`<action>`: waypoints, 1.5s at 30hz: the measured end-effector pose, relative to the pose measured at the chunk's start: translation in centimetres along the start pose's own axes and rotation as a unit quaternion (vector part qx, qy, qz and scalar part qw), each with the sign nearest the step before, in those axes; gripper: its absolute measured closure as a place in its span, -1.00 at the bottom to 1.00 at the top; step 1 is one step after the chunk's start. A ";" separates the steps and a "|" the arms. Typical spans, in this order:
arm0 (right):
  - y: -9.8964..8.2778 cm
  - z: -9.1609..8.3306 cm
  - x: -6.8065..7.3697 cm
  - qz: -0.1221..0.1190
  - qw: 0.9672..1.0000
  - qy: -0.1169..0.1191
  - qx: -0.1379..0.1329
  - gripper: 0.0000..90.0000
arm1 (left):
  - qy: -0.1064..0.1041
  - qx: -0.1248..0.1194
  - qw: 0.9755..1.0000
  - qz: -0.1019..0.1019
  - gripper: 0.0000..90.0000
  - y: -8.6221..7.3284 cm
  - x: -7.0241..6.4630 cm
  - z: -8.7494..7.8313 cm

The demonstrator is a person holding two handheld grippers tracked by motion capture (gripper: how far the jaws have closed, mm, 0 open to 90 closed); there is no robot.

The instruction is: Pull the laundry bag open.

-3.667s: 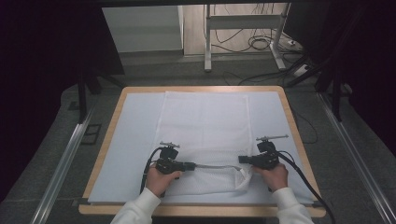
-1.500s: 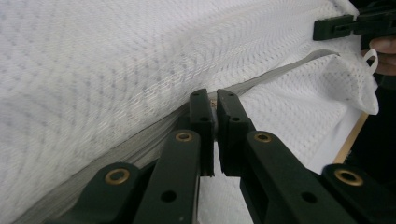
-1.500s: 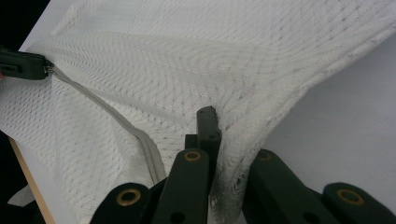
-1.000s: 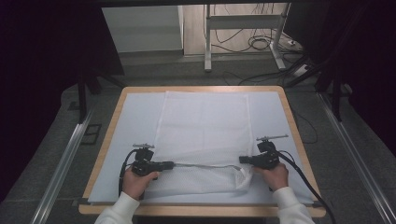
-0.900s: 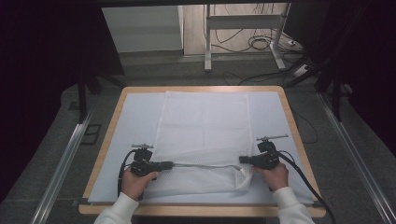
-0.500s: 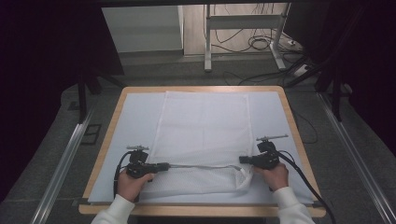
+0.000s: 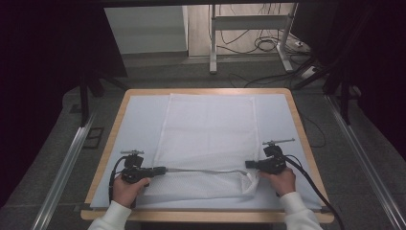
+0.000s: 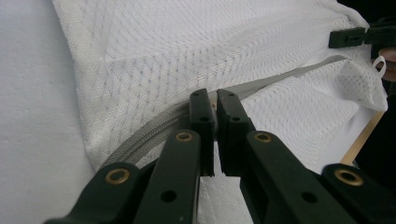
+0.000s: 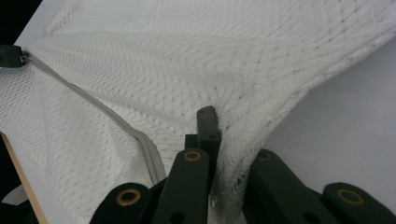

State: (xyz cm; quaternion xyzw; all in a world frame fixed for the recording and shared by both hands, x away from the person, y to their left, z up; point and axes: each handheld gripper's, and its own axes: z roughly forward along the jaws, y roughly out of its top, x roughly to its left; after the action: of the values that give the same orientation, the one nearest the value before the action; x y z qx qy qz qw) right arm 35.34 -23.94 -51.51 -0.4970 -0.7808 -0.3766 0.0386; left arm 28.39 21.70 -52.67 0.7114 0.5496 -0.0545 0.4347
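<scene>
Since a moment ago the left hand-held gripper (image 7: 160,169) has been drawn leftward, pinching the slider of the grey zipper (image 7: 206,170) — the white mesh laundry bag (image 7: 208,129) on the white-covered counter (image 7: 139,115) is judged nearly zipped. At the bag's right corner, mesh is clamped by the right hand-held gripper (image 7: 249,164).

No readable text, label, brand, number or sign appears on anything in these views.
</scene>
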 end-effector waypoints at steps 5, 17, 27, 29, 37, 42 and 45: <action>0.0 0.0 0.0 0.000 1.000 0.000 0.000 0.96 | 0.005 0.000 1.000 0.001 0.92 0.0 0.0 -0.1; 0.0 0.0 -0.1 0.001 1.000 0.000 0.000 0.96 | 0.008 -0.007 1.000 -0.006 0.92 -0.3 0.9 -1.1; 0.0 0.0 -0.1 0.001 1.000 0.000 0.000 0.96 | 0.018 -0.015 1.000 -0.015 0.92 -0.9 2.0 -2.4; 0.0 0.1 -0.1 0.000 1.000 0.001 0.001 0.96 | 0.018 -0.015 1.000 -0.017 0.92 -1.0 2.1 -2.6; 0.0 0.2 -0.1 0.000 1.000 0.001 0.004 0.96 | 0.058 -0.004 0.998 0.005 0.92 -1.1 2.2 -2.6; 0.0 0.2 -0.1 0.000 1.000 0.002 0.004 0.96 | 0.059 -0.001 0.998 0.005 0.92 -1.2 2.3 -2.7; 0.0 0.2 -0.1 0.000 1.000 0.002 0.006 0.96 | 0.052 -0.003 0.999 0.000 0.92 -1.2 2.5 -2.8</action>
State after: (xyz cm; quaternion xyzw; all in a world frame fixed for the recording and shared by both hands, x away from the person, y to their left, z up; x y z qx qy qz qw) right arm 35.48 -23.92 -51.70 -0.4957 -0.7830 -0.3732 0.0432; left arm 27.27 25.42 -53.00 0.7119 0.5714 -0.0155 0.4080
